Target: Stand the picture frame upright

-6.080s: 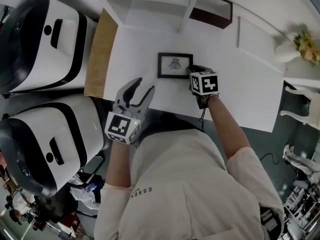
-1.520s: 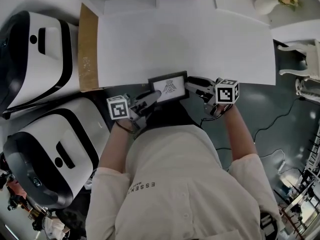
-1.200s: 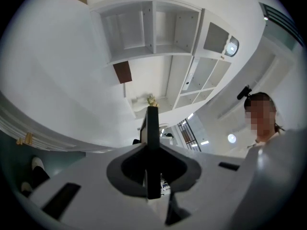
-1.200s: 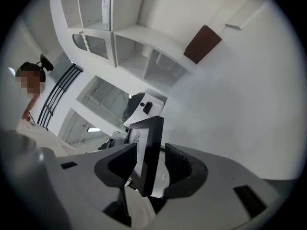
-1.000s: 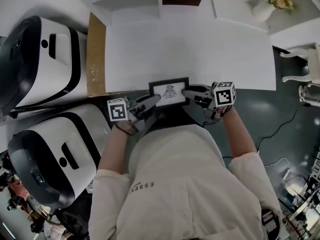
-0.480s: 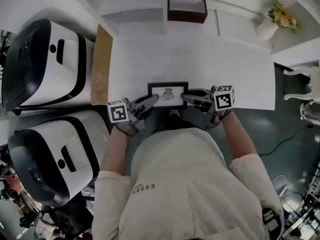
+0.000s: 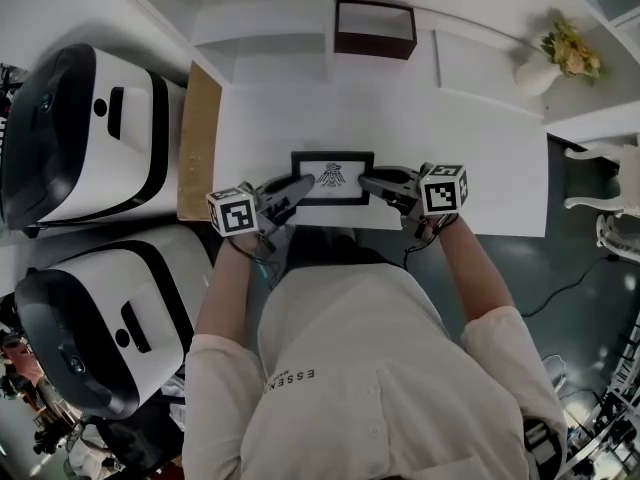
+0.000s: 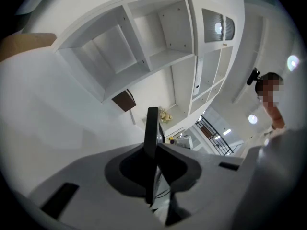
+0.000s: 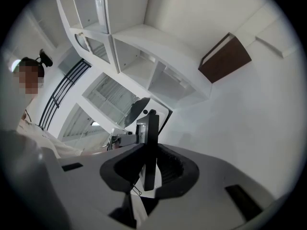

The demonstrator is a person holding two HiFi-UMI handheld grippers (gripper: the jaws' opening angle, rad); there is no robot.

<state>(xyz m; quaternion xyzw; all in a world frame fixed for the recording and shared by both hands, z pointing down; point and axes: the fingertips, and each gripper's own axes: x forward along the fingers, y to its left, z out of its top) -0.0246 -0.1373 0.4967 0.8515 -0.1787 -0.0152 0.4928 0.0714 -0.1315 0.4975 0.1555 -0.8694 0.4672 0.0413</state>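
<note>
Currently, step: steadying the picture frame [image 7: 332, 178] between two tools; judged partway through setting it upright.
Frame position: close to the front edge of the bench [image 7: 480, 148], long side running left to right, printed face turned toward the head view. Bottom edge resting on the bench or just above it: cannot tell.
Left tool [image 7: 300, 185]: clamped on the frame's left end. In the left gripper view, picture frame [image 8: 151, 143] seen edge-on, pinched between both jaws.
Right tool [image 7: 368, 181]: jaws closing on the frame's right end. In the right gripper view, picture frame [image 9: 150, 147] edge-on between them, pads apparently against both faces.
Reason for two-end hold: judged to stop the frame twisting or flopping while tilted. Grip at each short side leaves the printed face and the back free.
Reason for placement: open bench behind and to both sides, so room to lean the frame back. Prop at the back, if any, not in view.
Surroundings: brown box [image 7: 375, 30] beyond the bench's far edge, vase of flowers [image 7: 560, 58] at far right. Both well apart from the frame, no obstacle.
Risk: letting go before the frame balances, likely fall flat.
Next, as a guess: check of balance, then one tool off at a time.
</note>
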